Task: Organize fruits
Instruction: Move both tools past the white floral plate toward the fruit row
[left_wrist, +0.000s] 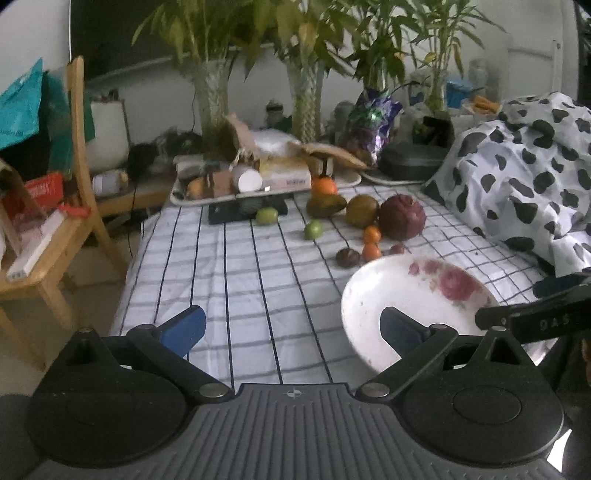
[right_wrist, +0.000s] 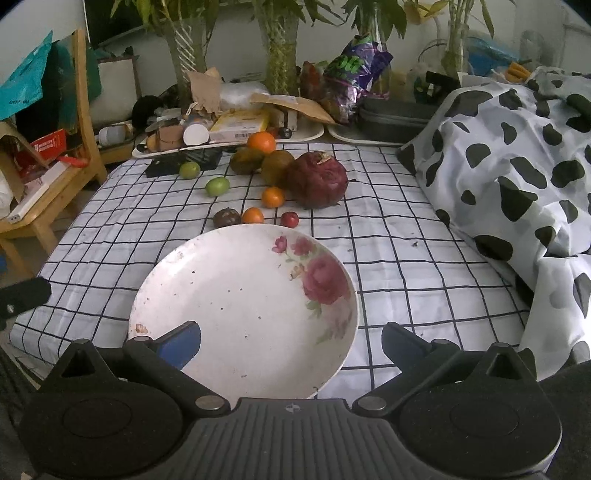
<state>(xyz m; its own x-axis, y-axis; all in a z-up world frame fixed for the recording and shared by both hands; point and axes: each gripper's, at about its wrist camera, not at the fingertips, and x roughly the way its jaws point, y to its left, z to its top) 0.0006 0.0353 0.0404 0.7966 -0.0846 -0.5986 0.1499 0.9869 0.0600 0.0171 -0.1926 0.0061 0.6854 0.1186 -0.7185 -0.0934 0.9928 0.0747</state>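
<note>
A white plate with a rose print (right_wrist: 236, 295) lies empty on the checked cloth; it also shows in the left wrist view (left_wrist: 413, 299). Beyond it lie loose fruits: a big dark red fruit (right_wrist: 318, 180), two brownish mangoes (right_wrist: 277, 165), a large orange (right_wrist: 261, 142), two small oranges (right_wrist: 273, 196), two green fruits (right_wrist: 217, 186), a dark purple fruit (right_wrist: 226, 217) and a small red one (right_wrist: 289, 219). My right gripper (right_wrist: 291, 345) is open over the plate's near rim. My left gripper (left_wrist: 293, 326) is open, left of the plate, above the cloth.
A cluttered tray (right_wrist: 229, 138) with boxes, vases of plants and a snack bag stand at the far edge. A cow-print blanket (right_wrist: 517, 155) lies at the right. A wooden chair (right_wrist: 44, 177) stands left of the table.
</note>
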